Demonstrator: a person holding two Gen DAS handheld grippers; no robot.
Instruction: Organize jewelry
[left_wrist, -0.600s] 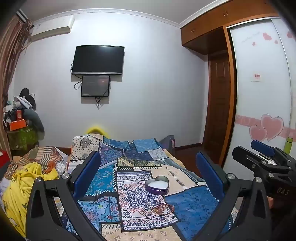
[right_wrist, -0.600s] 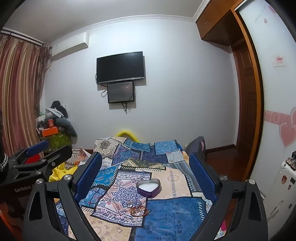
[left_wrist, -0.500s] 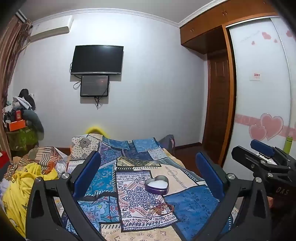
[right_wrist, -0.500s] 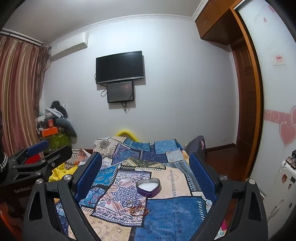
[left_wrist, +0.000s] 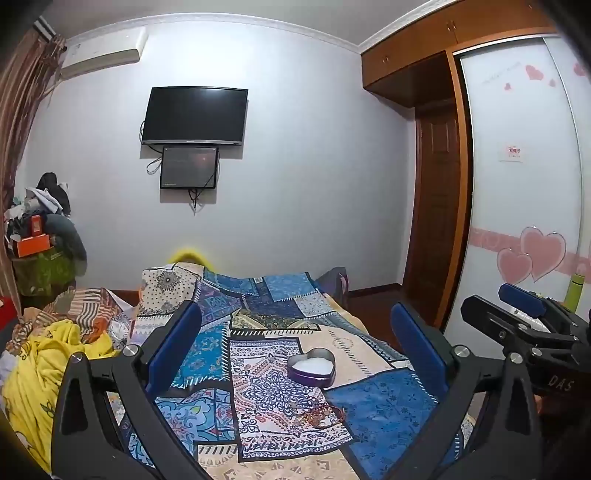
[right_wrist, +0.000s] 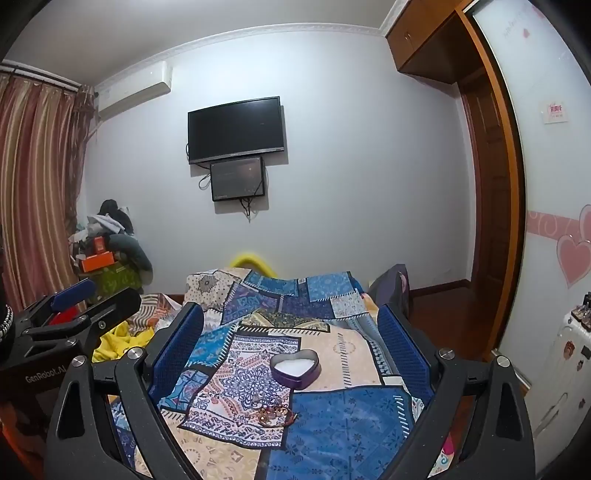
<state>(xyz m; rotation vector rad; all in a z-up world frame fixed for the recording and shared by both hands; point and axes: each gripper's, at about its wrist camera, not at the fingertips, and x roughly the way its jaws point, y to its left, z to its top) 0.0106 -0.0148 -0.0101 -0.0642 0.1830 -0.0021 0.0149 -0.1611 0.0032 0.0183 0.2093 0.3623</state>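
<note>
From the left wrist view, the left gripper (left_wrist: 295, 347) is held above a bed with its blue-padded fingers (left_wrist: 173, 347) spread wide and nothing between them; below and ahead lies a patchwork bedspread (left_wrist: 384, 406) in blue, cream and purple; on it sits a heart-shaped purple tin (left_wrist: 311, 372), lid off, with a white lining showing inside; nearer the camera than the tin and a little to its right, a small tangle of reddish-gold jewelry (left_wrist: 322, 414) rests on the patterned cloth, apart from the tin; the right gripper (left_wrist: 524, 325) shows at the right edge, seen side-on, so whether it is spread or closed cannot be told here; a yellow blanket (left_wrist: 40, 369) is bunched at the left of the bed; on the far wall hang a dark television (left_wrist: 195, 115) and a smaller screen (left_wrist: 189, 168) just under it

From the right wrist view, the right gripper (right_wrist: 291, 343) also stands wide apart and empty over the bedspread (right_wrist: 343, 424); the heart-shaped tin (right_wrist: 295, 368) lies between its fingers in the picture, well ahead of them; the jewelry (right_wrist: 274, 412) lies in front of the tin, towards the camera, touching only the cloth; the left gripper (right_wrist: 74, 306) juts in from the left edge; striped curtains (right_wrist: 33, 192) hang at the left and a white suitcase (right_wrist: 557, 369) stands at the right
</note>
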